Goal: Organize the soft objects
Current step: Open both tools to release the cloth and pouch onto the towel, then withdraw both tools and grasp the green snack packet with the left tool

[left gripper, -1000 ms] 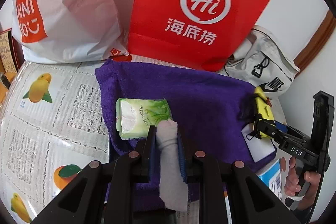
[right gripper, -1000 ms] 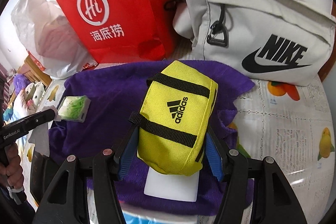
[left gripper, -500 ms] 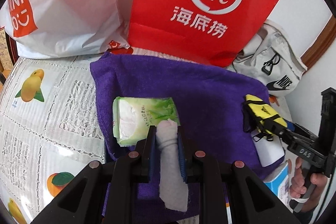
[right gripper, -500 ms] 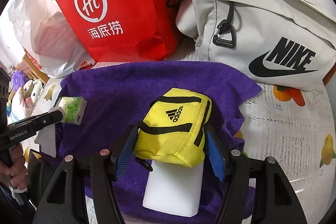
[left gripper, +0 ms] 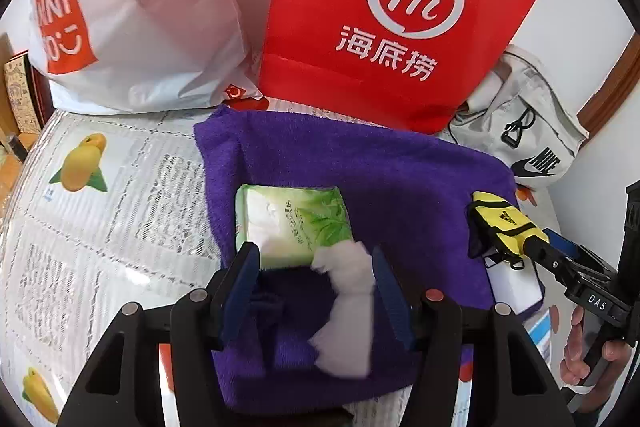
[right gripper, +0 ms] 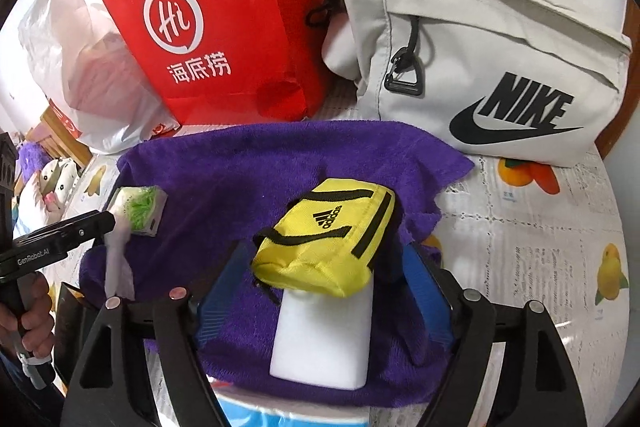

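Observation:
A purple towel (left gripper: pixel 392 179) lies spread on the table; it also shows in the right wrist view (right gripper: pixel 256 171). My left gripper (left gripper: pixel 316 267) is open, and a grey-white sock (left gripper: pixel 348 311) hangs loose between its jaws, blurred, beside a green tissue pack (left gripper: pixel 296 223). My right gripper (right gripper: pixel 324 267) is open around a yellow Adidas pouch (right gripper: pixel 328 239), which rests on a white block (right gripper: pixel 324 339) on the towel. The pouch (left gripper: pixel 504 219) and the right gripper also show at the right of the left wrist view.
A red paper bag (left gripper: pixel 396 15), a white plastic bag (left gripper: pixel 140 11) and a grey Nike bag (right gripper: pixel 480 67) stand along the wall behind the towel. A fruit-print tablecloth (left gripper: pixel 100 211) covers the table. A blue-white box (right gripper: pixel 280 415) lies at the near edge.
Both grippers have opened. The left one has let go of the sock, which is slipping down. The right one has released the yellow pouch onto the white block.

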